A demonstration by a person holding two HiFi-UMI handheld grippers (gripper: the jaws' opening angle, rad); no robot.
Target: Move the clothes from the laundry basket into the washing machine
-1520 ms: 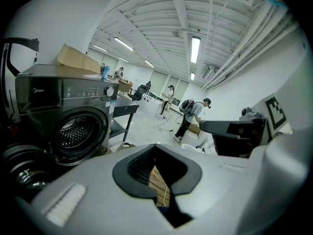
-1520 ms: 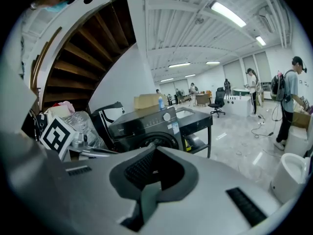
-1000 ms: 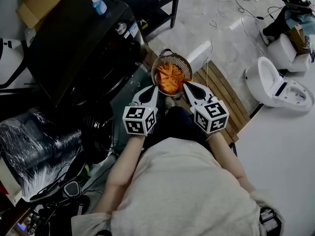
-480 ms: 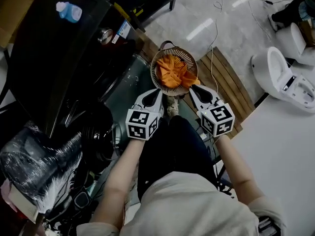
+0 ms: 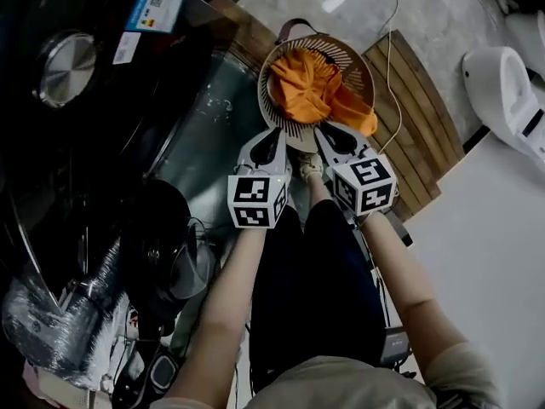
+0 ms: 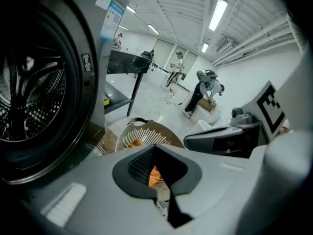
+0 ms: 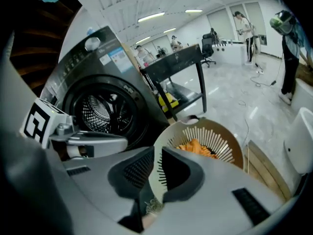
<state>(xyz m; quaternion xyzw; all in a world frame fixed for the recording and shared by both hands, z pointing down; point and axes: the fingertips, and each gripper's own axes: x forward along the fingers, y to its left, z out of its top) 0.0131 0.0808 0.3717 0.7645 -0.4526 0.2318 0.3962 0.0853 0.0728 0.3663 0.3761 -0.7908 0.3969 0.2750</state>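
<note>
Fingers closed on both, nothing between them: left gripper and right gripper hover at near rim of basket; orange clothes lie inside it. To their left stands washer, drum showing. I judge: going in closed would shove cloth or tip basket.

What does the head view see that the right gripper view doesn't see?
Only the head view shows the person's arms and legs, plus the marker cube on the right tool. Only the right gripper view looks into the washing machine's drum and shows a black table and people far back in the room. Both show the laundry basket, the orange clothes in it, and the left tool.
</note>
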